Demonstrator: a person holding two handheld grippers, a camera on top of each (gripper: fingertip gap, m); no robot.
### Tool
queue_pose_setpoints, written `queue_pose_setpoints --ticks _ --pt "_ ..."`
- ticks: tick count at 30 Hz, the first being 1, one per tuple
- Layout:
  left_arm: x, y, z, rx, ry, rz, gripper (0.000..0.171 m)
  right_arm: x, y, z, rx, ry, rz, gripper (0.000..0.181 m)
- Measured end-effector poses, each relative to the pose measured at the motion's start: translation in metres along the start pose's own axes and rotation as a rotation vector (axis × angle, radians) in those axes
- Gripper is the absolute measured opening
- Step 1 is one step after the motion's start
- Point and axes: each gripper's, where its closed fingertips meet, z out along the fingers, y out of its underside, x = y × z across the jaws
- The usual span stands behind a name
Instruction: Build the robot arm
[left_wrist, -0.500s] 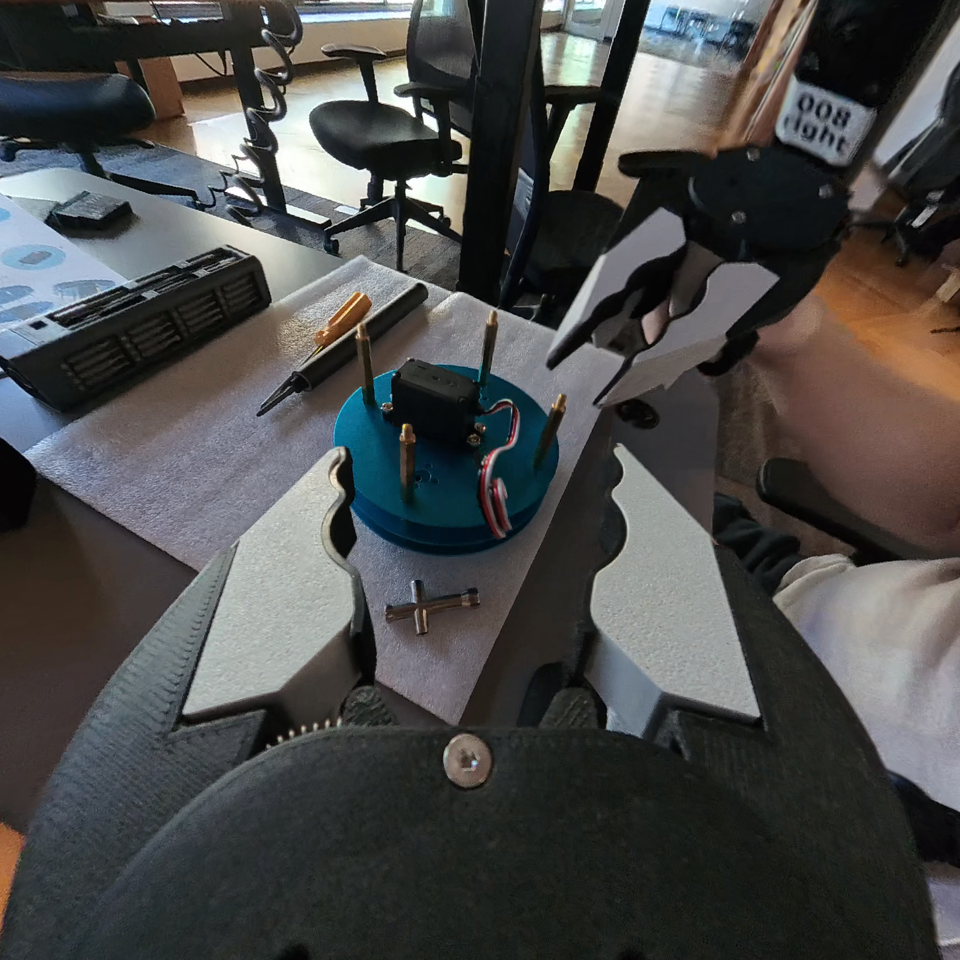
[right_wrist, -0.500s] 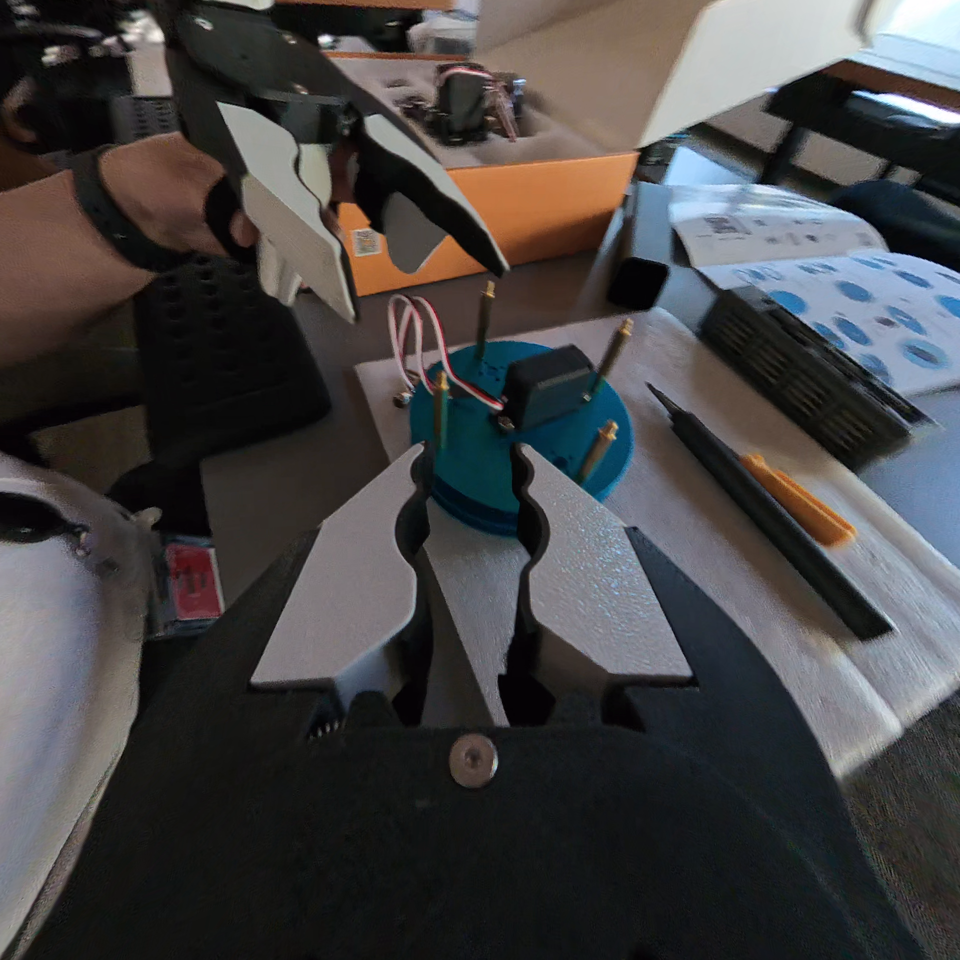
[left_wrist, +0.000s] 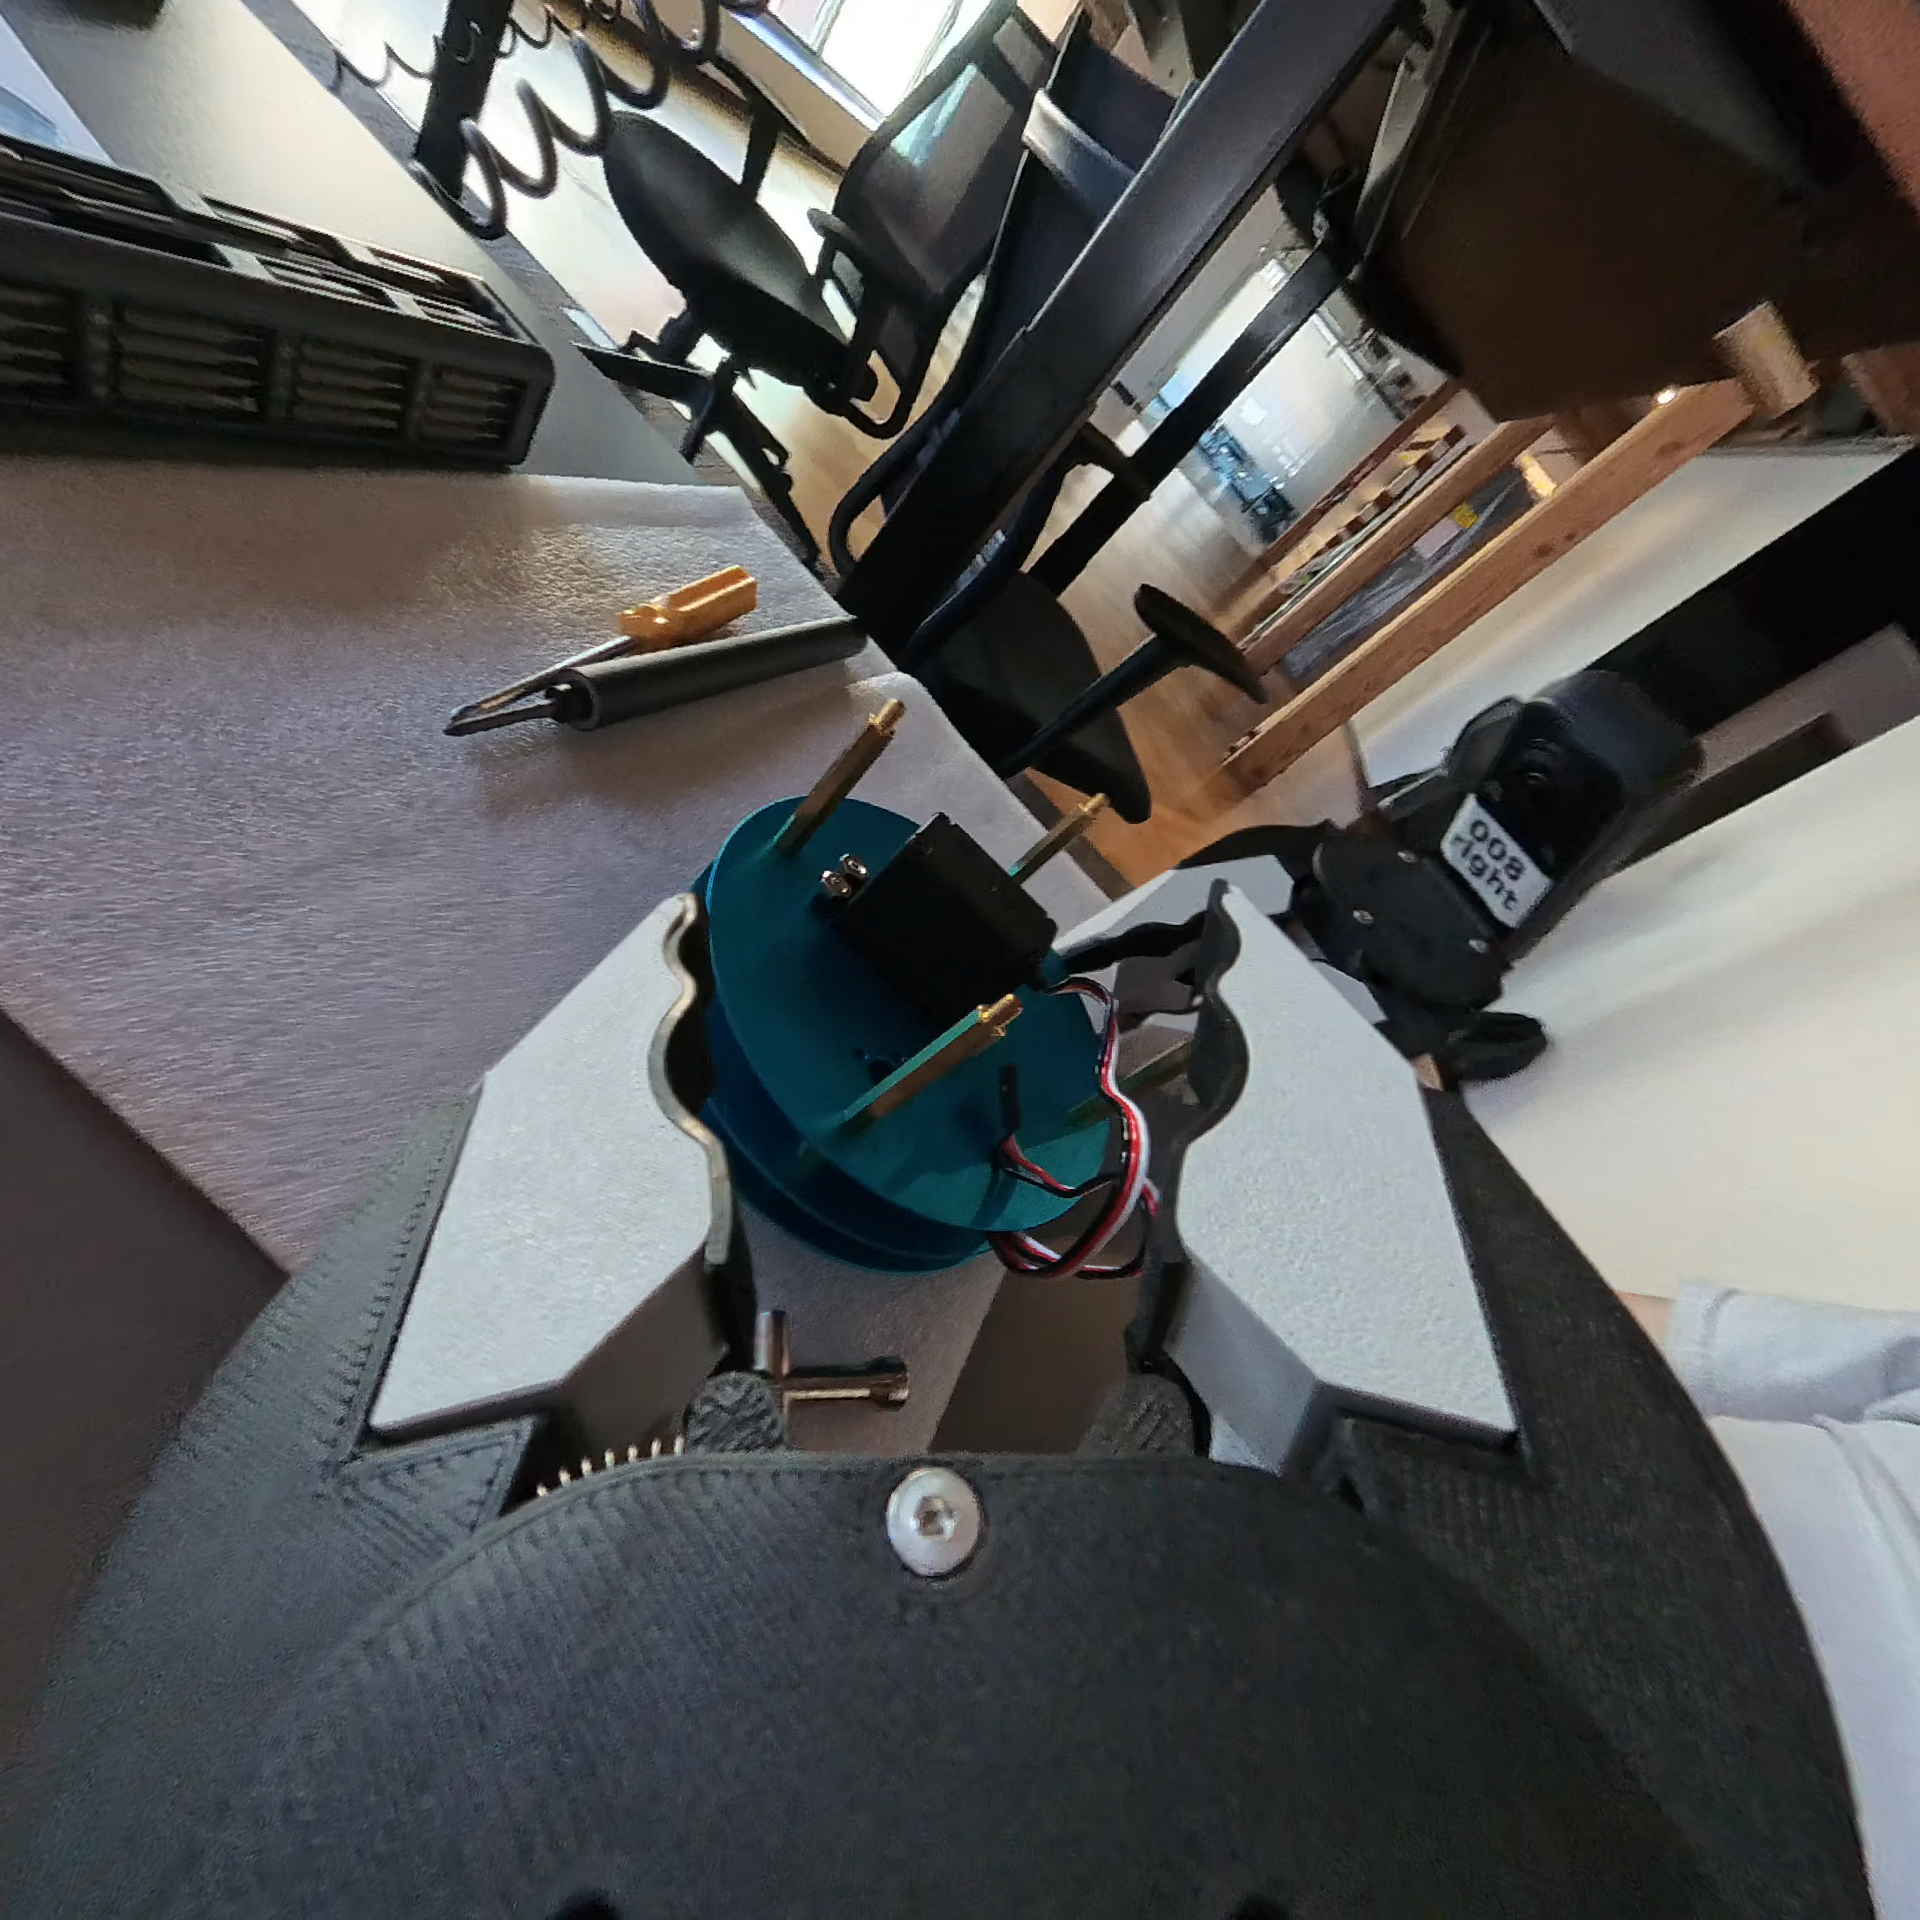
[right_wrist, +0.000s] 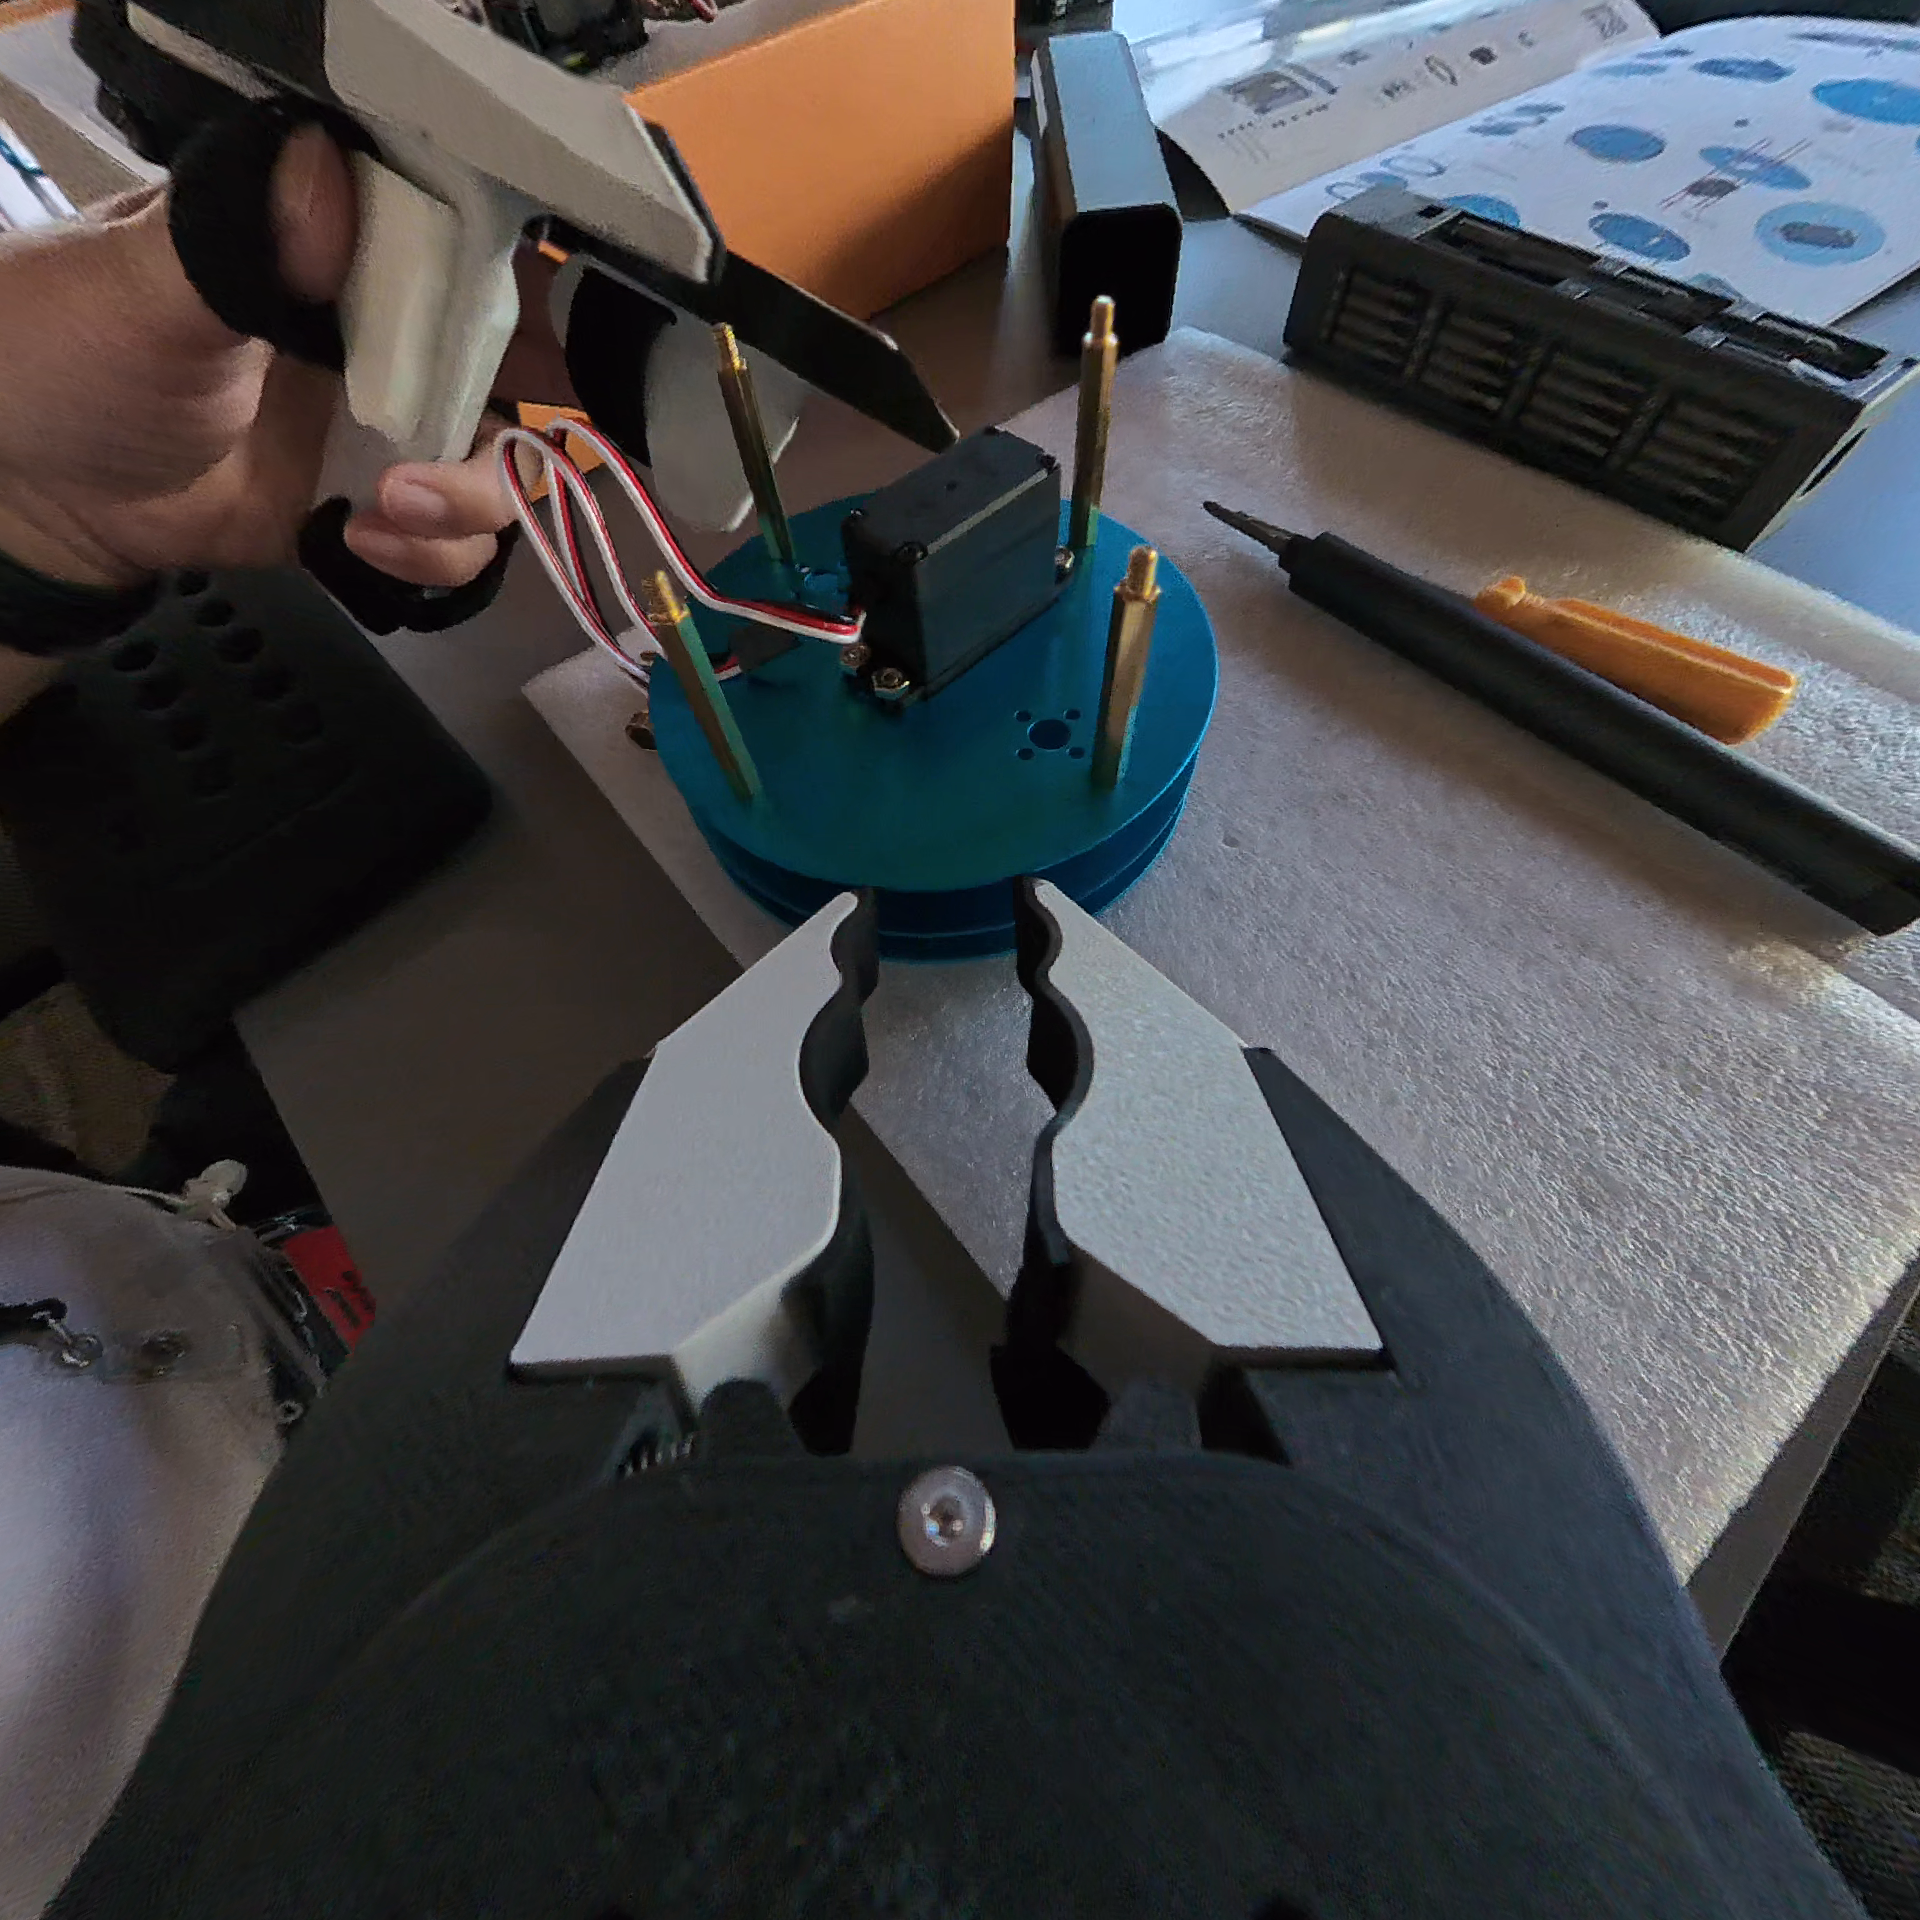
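Blue metal makes up the round disc (right_wrist: 935, 821), which lies flat on a white foam sheet (right_wrist: 1455, 1039) at the near corner of a grey table (right_wrist: 436, 1039). Its flat faces look up and down, so its axis runs straight up. Four brass posts (right_wrist: 1127, 665) stand upright on it, and among them sits a small black motor box (right_wrist: 956, 561). The box's red, white and black wires (right_wrist: 613, 520) loop off the disc's edge toward the person's hand (right_wrist: 125, 416). The left gripper (left_wrist: 951, 914) is released. Its fingers are spread wide, one to each side of the disc, and from its own camera they seem to bracket the rim. The right wrist view shows it tilted steeply down over the posts with one tip just beside the top of the motor box. I cannot tell whether it touches anything, and it grasps nothing. The right gripper (right_wrist: 943, 902) is low and level, with its tips right at the disc's near edge. Its fingers are parted by a narrow gap that shows only foam, so it holds nothing either. A small cross-shaped metal key (left_wrist: 831, 1382) lies on the foam under the left gripper. A black screwdriver (right_wrist: 1610, 707) rests farther off on the sheet with its tip turned roughly toward the disc, and an orange tool (right_wrist: 1642, 660) lies against it. Beyond them are a black bit case (right_wrist: 1558, 374), an open booklet (right_wrist: 1714, 135) and an orange box (right_wrist: 852, 135).
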Motion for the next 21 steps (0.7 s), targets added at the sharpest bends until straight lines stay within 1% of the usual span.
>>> queue_pose_setpoints --ticks 3,5,6,7,9,10,11,12,14,17,19,21 --pt "0.013 0.010 0.002 -0.048 0.086 -0.031 0.074 0.002 -0.004 0.001 -0.009 -0.040 0.009 0.024" --pt "0.020 0.014 0.004 -0.060 0.113 -0.047 0.070 0.010 -0.009 0.000 -0.021 -0.033 -0.017 0.023" --pt "0.020 0.013 0.004 -0.050 0.110 -0.046 0.069 0.017 -0.010 0.000 -0.030 -0.013 -0.031 0.018" --pt "0.019 0.007 0.001 -0.012 0.094 -0.033 0.069 0.025 -0.012 -0.002 -0.038 0.009 -0.040 0.014" --pt "0.015 -0.015 -0.011 0.117 0.043 0.013 0.071 0.027 -0.010 -0.002 -0.070 -0.028 -0.035 0.015" --pt "0.010 -0.023 -0.016 0.159 0.000 0.037 0.072 0.026 -0.007 -0.003 -0.087 -0.052 -0.019 0.020" --pt "0.003 -0.026 -0.018 0.166 -0.046 0.054 0.077 0.025 -0.005 -0.003 -0.094 -0.066 -0.006 0.029" --pt "-0.004 -0.026 -0.017 0.143 -0.081 0.058 0.082 0.022 -0.003 -0.004 -0.091 -0.082 0.001 0.037" --pt "-0.014 -0.020 -0.010 0.080 -0.106 0.034 0.089 0.014 0.002 -0.006 -0.081 -0.109 0.033 0.043" --pt "-0.026 -0.012 0.000 0.023 -0.115 -0.012 0.090 -0.003 0.004 -0.004 -0.048 -0.137 0.069 0.057" --pt "-0.026 -0.006 0.006 -0.010 -0.077 -0.059 0.088 -0.008 0.003 0.002 -0.035 -0.110 0.038 0.054" --pt "-0.019 0.001 0.009 -0.045 -0.016 -0.105 0.076 0.004 0.003 0.004 -0.052 -0.010 -0.042 0.034"
